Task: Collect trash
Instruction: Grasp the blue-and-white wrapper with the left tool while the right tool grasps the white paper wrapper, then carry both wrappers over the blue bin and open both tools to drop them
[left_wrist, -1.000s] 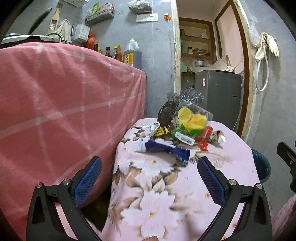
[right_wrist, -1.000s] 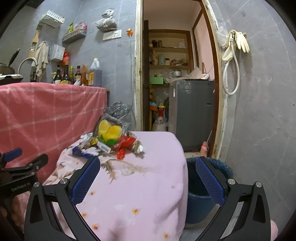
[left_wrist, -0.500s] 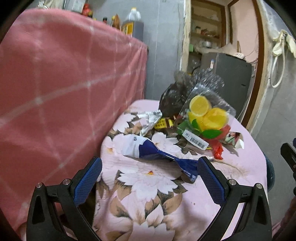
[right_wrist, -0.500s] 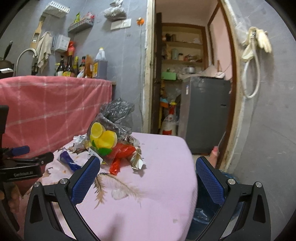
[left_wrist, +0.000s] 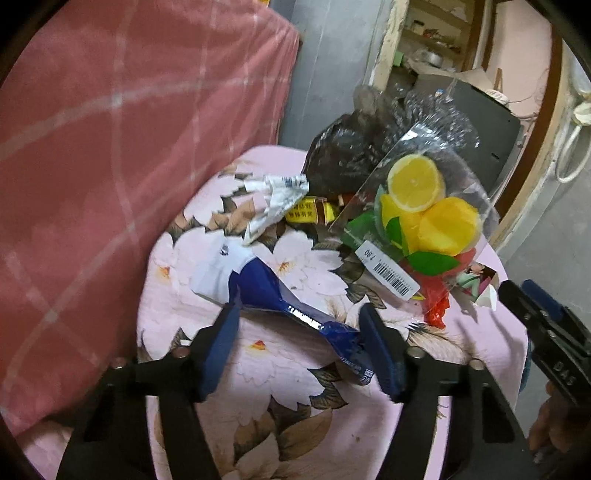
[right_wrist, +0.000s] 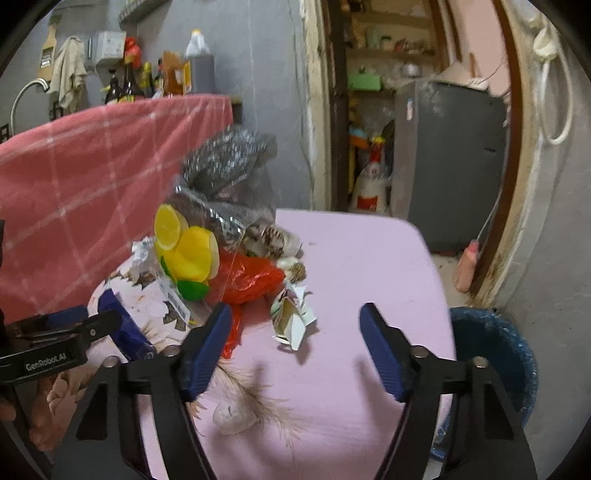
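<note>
A pink checked cloth (left_wrist: 110, 147) hangs along the left side, just beside the table (left_wrist: 295, 406), which is covered with a pink flowered cloth. The left gripper (left_wrist: 299, 325) hovers low over the near part of the table with its jaws apart, one on each side of a twisted blue and white wrapper (left_wrist: 273, 291) that lies flat on the cloth; the pictures do not show whether the jaws touch it. Beyond the wrapper lies a crumpled silver wrapper (left_wrist: 277, 195), and next to it a small yellow packet (left_wrist: 310, 214). Behind them stands a dark plastic bag (left_wrist: 347, 147). Against it leans a clear bag printed with lemon slices (left_wrist: 424, 214), a barcode label on its lower corner. A red plastic scrap (right_wrist: 247, 280) lies under that bag, and a crushed white carton (right_wrist: 291, 317) lies just to its right. The right gripper (right_wrist: 295, 332) is held over the plain pink part of the table, jaws wide apart and holding nothing, with the carton between them and farther off. On the floor at the right, beside the table, stands a blue bin (right_wrist: 495, 354).
</note>
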